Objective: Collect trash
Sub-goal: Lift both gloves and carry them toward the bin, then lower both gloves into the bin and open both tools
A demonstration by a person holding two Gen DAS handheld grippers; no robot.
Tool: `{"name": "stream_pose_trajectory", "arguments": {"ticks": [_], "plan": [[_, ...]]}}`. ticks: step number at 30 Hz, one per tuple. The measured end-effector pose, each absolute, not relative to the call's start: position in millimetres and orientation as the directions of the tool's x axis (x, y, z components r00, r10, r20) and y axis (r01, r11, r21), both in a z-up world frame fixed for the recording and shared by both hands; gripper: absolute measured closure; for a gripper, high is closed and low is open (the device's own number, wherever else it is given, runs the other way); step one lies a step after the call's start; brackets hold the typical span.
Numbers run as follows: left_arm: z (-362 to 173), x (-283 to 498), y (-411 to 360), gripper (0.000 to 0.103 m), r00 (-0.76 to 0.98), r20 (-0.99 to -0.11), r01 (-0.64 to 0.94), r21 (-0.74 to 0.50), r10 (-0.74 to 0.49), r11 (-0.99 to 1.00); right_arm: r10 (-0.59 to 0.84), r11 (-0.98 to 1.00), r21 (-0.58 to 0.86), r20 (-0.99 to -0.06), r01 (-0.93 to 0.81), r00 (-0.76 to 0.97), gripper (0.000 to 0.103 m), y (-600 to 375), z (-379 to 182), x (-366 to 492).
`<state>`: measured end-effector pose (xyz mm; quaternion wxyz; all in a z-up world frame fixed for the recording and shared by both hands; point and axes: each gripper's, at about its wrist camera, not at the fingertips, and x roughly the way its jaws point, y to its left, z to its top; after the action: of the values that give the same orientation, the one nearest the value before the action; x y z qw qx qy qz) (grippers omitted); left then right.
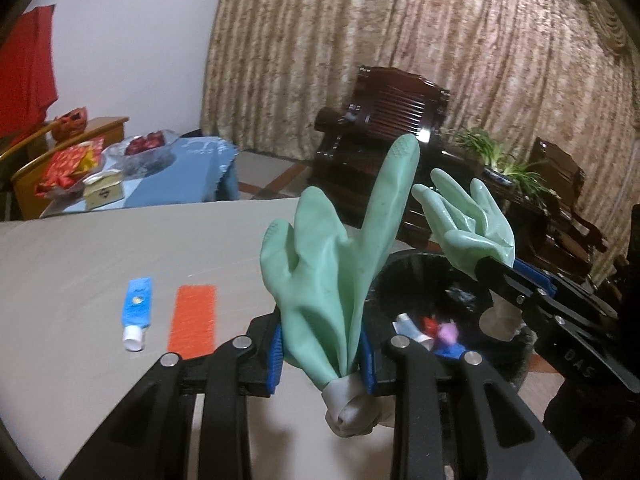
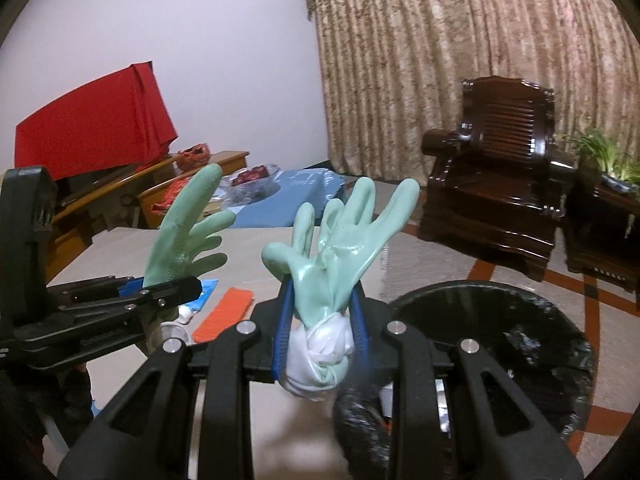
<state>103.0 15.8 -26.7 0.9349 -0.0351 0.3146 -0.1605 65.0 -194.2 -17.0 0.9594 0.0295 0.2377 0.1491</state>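
Note:
My left gripper is shut on a green rubber glove whose fingers stand upward above the table edge. My right gripper is shut on a second green rubber glove. In the left wrist view the right gripper holds its glove over the black trash bin. In the right wrist view the left gripper holds its glove to the left. The bin stands low at the right and holds several scraps.
On the beige table lie a blue tube with a white cap and an orange strip. Dark wooden armchairs and a plant stand behind the bin. A blue-clothed side table is at back left.

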Motion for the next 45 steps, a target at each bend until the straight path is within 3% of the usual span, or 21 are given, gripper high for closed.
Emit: {"name": "stream_pose_trajectory", "arguments": {"ticks": [28,45], "plan": [[-12.1,110.7,-133.1,0.073,0.696,-0.538,0.508,-0.099,-0.475,0.856,0.084,0.995,0.087,-0.444,-0.050,0.892,0.077,-327.9,-23.3,57.3],[-33.2,140.6,-169.7,0.073,0.640,-0.561,0.558,-0.131,-0.525,0.820,0.024,0.997,0.077,-0.501,0.017,0.865,0.077,-355.7,-45.0,71.3]]}}
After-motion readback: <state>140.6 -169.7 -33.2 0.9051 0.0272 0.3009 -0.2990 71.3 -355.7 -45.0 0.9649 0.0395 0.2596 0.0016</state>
